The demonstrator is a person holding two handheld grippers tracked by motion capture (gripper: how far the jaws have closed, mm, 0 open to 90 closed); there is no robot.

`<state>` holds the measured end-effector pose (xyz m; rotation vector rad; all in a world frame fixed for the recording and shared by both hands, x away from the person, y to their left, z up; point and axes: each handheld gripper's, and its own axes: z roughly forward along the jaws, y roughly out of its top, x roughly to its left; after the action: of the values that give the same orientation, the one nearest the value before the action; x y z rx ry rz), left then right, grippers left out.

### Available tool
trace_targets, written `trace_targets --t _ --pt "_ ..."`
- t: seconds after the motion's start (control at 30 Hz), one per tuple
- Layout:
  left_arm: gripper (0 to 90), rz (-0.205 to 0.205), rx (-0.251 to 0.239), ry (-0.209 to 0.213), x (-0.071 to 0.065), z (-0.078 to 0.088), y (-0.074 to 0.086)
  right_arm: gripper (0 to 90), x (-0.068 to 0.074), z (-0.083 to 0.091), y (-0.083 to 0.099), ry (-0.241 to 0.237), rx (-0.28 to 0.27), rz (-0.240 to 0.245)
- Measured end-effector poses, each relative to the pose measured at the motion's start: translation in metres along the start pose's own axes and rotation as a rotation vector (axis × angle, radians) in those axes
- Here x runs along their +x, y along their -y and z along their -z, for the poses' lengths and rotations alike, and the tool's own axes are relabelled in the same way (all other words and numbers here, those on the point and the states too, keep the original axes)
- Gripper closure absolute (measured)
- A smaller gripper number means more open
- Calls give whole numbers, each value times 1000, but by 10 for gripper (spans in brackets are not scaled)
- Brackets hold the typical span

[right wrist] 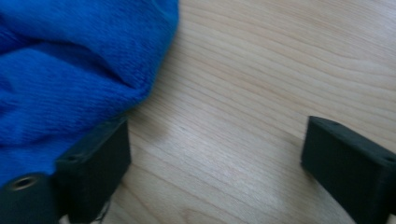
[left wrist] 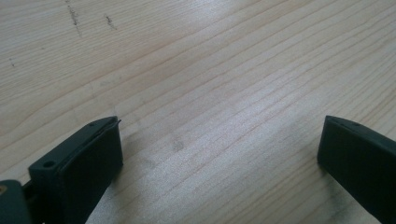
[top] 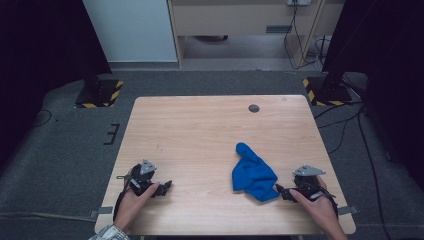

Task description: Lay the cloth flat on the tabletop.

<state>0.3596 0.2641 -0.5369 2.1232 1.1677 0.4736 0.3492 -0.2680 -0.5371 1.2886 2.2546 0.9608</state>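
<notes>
table [top: 200, 130]: bare centre, left | blue cloth [top: 253, 175] blocks right gripper [top: 283, 191] (touching)

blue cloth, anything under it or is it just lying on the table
The crumpled blue cloth lies straight on the wooden table, beside the open right gripper. Its folds cover whatever might sit beneath, so that cannot be seen.

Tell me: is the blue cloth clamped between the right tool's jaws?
No, the right tool stands open over bare wood, with the blue cloth beside one jaw.
</notes>
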Motion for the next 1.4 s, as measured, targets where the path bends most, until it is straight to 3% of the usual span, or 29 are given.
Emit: trace_targets --t 0.07,0.13,0.27,0.3,0.33,0.43,0.5,0.6,0.73,0.87,0.93,1.07,1.1,1.17,1.2,1.3,1.4 --pt "10 -6 1 9 -1 1 0 140 1 3 -4 -52 -26 -10" --pt "38 -9 2 6 -2 2 -1 176 5 9 -9 -58 -69 25" --pt "39 -14 -24 8 -4 6 -3 242 9 16 -13 -65 -114 50" --pt "41 -17 -27 7 -4 7 -4 261 10 18 -13 -74 -125 56" --pt "45 -19 -31 7 -4 8 -4 339 12 22 -14 -101 -146 53" --pt "48 -20 -33 6 -4 9 -4 376 13 25 -16 -121 -160 70" --pt "52 -28 -31 4 -5 9 -4 463 16 27 -20 -148 -189 83" --pt "53 -33 -35 6 -5 9 -5 516 20 26 -22 -163 -191 103" --pt "57 -46 -38 13 -7 10 -5 519 23 22 -24 -172 -180 120" --pt "58 -54 -40 22 -8 10 -6 395 29 15 -27 -147 -152 154" --pt "60 -58 -41 28 -10 10 -6 370 28 9 -28 -127 -130 138" --pt "61 -64 -45 42 -12 10 -7 465 29 3 -28 -154 -105 139" --pt "63 -64 -51 51 -13 11 -8 559 33 0 -29 -169 -86 157" --pt "66 -52 -65 64 -15 12 -9 662 39 -1 -32 -180 -85 175" --pt "68 -52 -65 64 -15 12 -9 662 39 -1 -32 -180 -85 175" --pt "85 -38 -81 85 -19 15 -10 781 53 -5 -40 -206 -88 187" --pt "93 -14 -107 115 -23 16 -13 782 65 -9 -44 -219 -75 214"
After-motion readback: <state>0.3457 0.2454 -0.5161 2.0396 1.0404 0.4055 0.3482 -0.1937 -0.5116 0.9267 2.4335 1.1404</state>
